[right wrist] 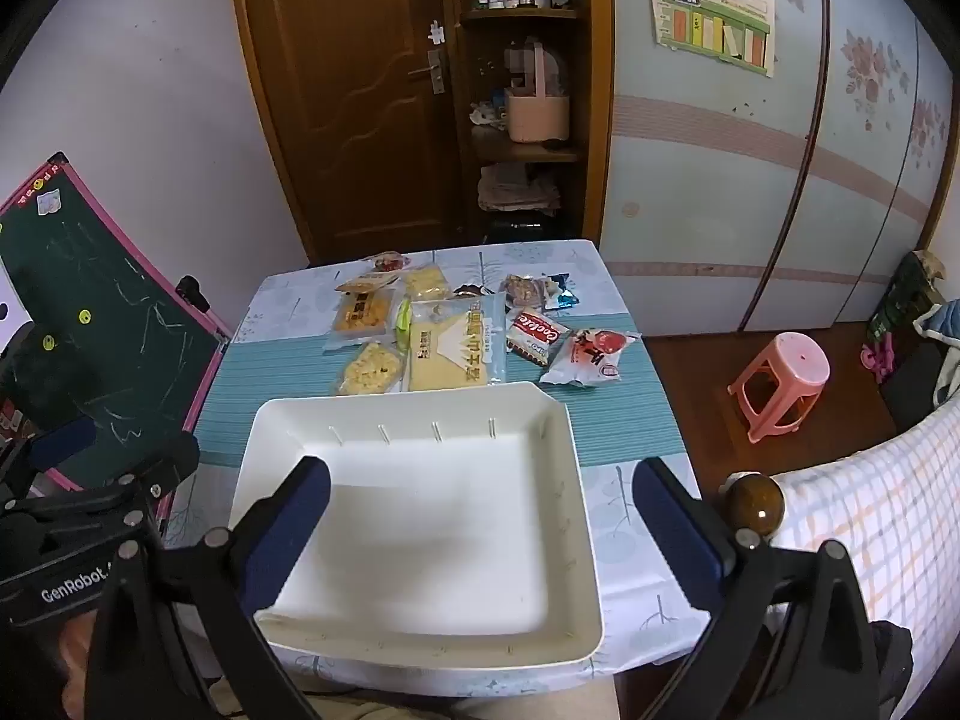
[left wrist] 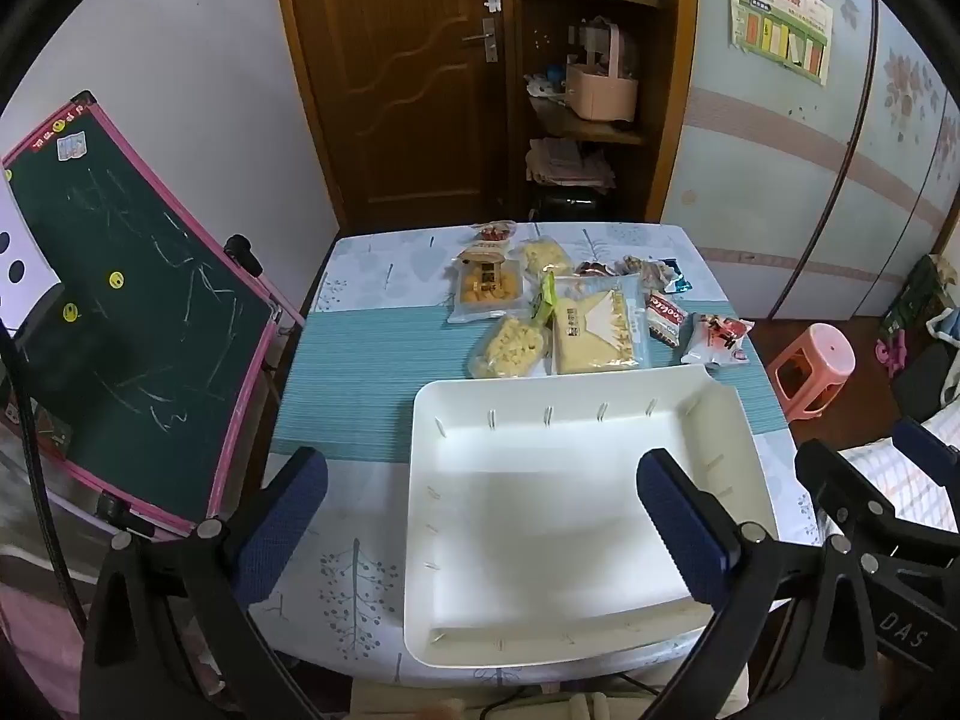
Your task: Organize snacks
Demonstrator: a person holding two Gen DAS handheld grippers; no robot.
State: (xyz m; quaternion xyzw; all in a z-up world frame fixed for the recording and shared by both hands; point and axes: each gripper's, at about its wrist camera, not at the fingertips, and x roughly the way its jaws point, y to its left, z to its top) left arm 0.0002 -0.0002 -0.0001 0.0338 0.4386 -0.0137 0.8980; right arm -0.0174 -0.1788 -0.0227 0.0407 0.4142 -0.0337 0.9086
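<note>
White plastic, the tray (left wrist: 600, 630) sits on the near part of the table (left wrist: 360, 360), its bottom bare, small slots along its inner walls. Beyond its far rim the snacks lie in a loose cluster on the teal runner (left wrist: 354, 396): a big yellow pack (left wrist: 594, 333) just past the rim, a clear bag of pale pieces (left wrist: 510, 348) to its left, an orange-filled pack (left wrist: 486, 288) further back, a red-and-white cookie pack (left wrist: 666, 315) and a white pack with red print (left wrist: 720, 339) to the right. More small wrappers lie towards the far edge; I cannot tell what they are.

I hold my left tongs (left wrist: 480, 528) above the tray's near left side, blue pads spread wide, nothing between them. My right tongs (right wrist: 480, 531) hang over the tray's near right part, equally wide and bare. Both tilt down towards the table.

Left of the table leans a green chalkboard (left wrist: 138, 330) with a pink frame. Behind stands a brown door (left wrist: 396, 60) and open shelves (left wrist: 588, 132). A pink stool (right wrist: 780, 384) is on the floor to the right, well apart from the table
</note>
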